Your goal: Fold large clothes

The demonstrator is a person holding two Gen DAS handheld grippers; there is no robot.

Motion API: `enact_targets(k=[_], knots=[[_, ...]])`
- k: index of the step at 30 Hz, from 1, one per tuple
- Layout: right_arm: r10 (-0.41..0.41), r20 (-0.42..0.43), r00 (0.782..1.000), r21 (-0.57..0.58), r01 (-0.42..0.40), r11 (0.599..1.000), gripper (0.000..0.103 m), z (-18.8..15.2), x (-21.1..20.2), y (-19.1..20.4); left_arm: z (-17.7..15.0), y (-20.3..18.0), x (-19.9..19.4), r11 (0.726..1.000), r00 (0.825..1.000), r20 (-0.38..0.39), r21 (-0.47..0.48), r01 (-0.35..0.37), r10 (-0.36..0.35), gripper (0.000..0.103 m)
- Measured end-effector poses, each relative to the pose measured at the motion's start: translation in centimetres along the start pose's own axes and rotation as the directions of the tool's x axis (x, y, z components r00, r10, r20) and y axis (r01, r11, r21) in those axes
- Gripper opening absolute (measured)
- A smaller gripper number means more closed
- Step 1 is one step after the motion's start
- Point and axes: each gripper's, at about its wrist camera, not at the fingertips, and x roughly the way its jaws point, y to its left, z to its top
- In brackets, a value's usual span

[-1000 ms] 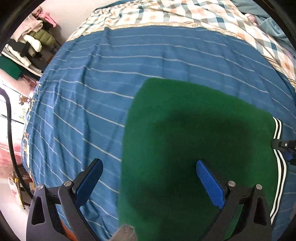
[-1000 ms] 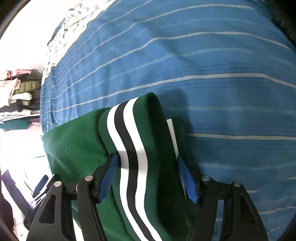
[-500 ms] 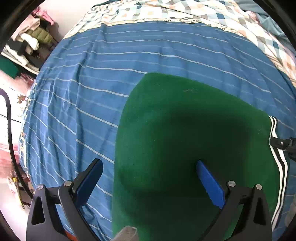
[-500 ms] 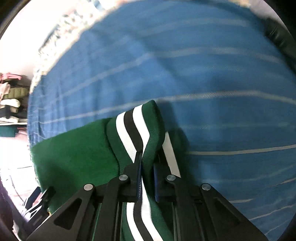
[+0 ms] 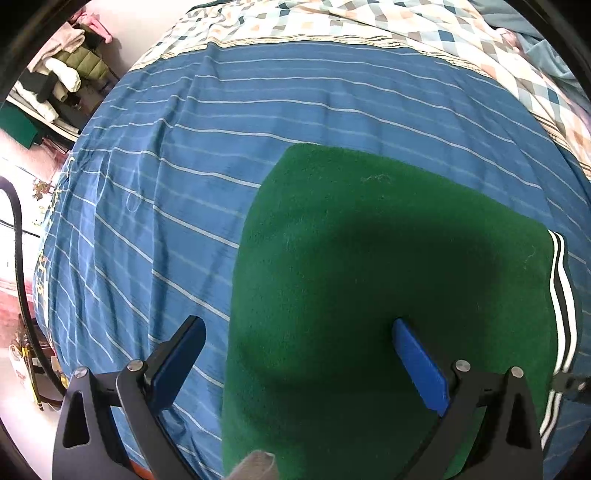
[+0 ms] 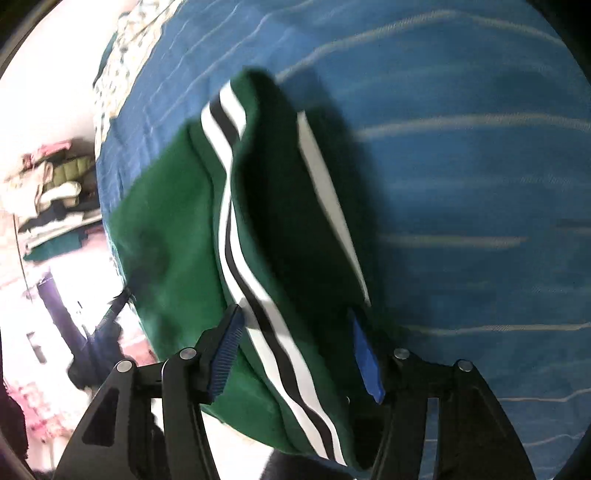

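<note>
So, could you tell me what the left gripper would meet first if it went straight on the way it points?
Most likely the green garment lying flat on the striped blue bedsheet: the left gripper points steeply down at its left edge, jaws open; depth is unclear.

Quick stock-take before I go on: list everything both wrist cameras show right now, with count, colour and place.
green garment: one, green with black-and-white striped band, flat on the bed, striped edge raised between the right jaws.
bedsheet: one, blue with thin pale stripes, under the garment.
checked quilt: one, cream, blue and orange, far end of bed.
clothes pile: several, mixed colours, shelf beyond the bed's corner.
left gripper: black, blue pads, open over the garment.
right gripper: black, blue pads, jaws just reopened, astride the striped band.
</note>
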Motion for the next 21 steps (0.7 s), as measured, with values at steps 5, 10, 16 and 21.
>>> enact_targets(k=[5, 10, 16, 21], knots=[[-0.116, 0.134, 0.984, -0.041, 0.122, 0.992, 0.003, -2.0, -1.7, 1.7, -2.7, 1.9, -1.6, 1.000, 1.000, 0.002, -0.001, -0.029, 0.029, 0.103], [-0.139, 0.077, 0.987, 0.032, 0.136, 0.990, 0.004, -1.5, -0.1, -0.7, -5.7, 3.8, 0.2, 1.000, 0.998, -0.065, -0.015, -0.013, 0.012, 0.103], [-0.036, 0.104, 0.994, 0.099, 0.026, 0.995, 0.064, -4.2, -4.4, -2.6, -8.1, 6.9, -2.9, 0.994, 0.999, -0.021, -0.106, -0.029, 0.027, 0.103], [-0.031, 0.061, 0.998, 0.142, 0.023, 0.990, 0.064, -8.9, -4.8, -4.7, -10.1, 6.6, 0.9, 0.990, 0.990, -0.045, -0.038, -0.136, 0.134, 0.103]])
